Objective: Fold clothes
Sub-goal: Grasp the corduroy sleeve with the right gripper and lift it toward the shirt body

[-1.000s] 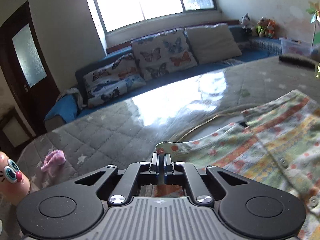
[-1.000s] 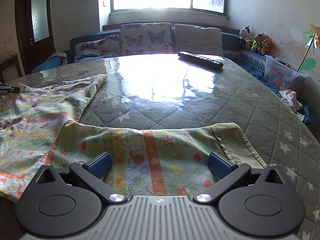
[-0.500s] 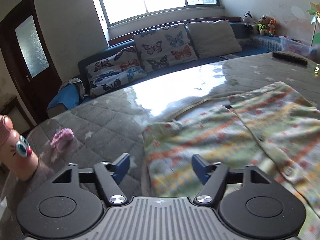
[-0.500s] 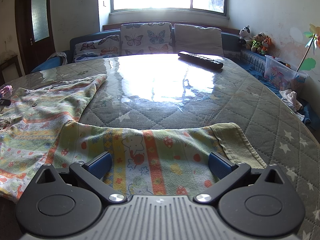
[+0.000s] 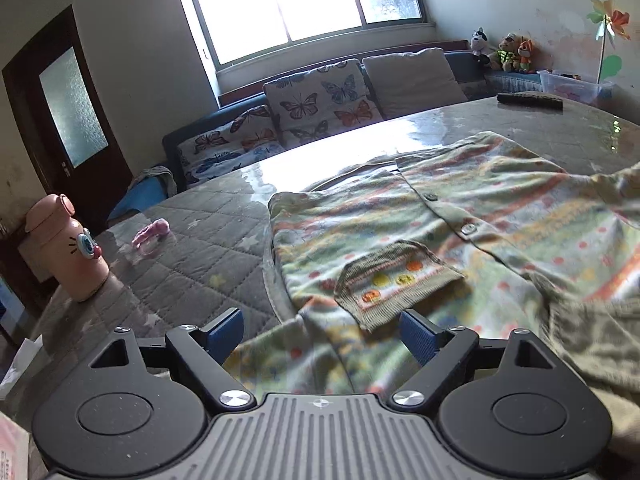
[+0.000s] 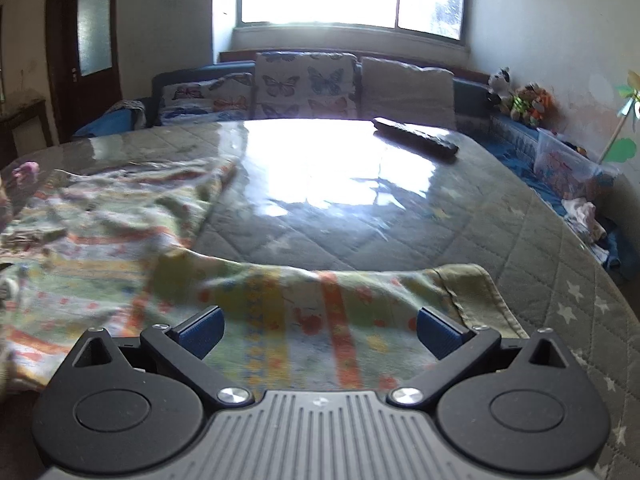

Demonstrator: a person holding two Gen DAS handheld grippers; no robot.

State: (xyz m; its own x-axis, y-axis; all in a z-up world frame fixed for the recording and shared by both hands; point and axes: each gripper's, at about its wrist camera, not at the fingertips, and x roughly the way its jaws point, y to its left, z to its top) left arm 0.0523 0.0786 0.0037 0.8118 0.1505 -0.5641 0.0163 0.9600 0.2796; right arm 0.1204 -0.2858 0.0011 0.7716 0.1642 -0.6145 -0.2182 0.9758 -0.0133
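Left wrist view: left gripper (image 5: 322, 330) over the near edge of a patterned shirt (image 5: 460, 216), jaws opening, spread wide, blue pads clear of the cloth, nothing pinched. Shirt laid flat on the quilted worktop (image 5: 192, 248), button placket up, one sleeve folded across its front with the ribbed cuff (image 5: 396, 284) just beyond the pads. Pink bottle (image 5: 66, 248) upright well left of the shirt; small pink item (image 5: 152, 234) between bottle and shirt. Remote control (image 5: 530, 101) beyond the shirt, at the far edge.

Right wrist view: right gripper (image 6: 318, 330) above the shirt's other sleeve (image 6: 340, 312), jaws spread wide, pads not pressing the fabric. Sleeve stretched out sideways from the shirt body (image 6: 100, 232), ribbed cuff to its right. Remote control (image 6: 416, 140) well beyond the sleeve on the worktop (image 6: 400, 216).
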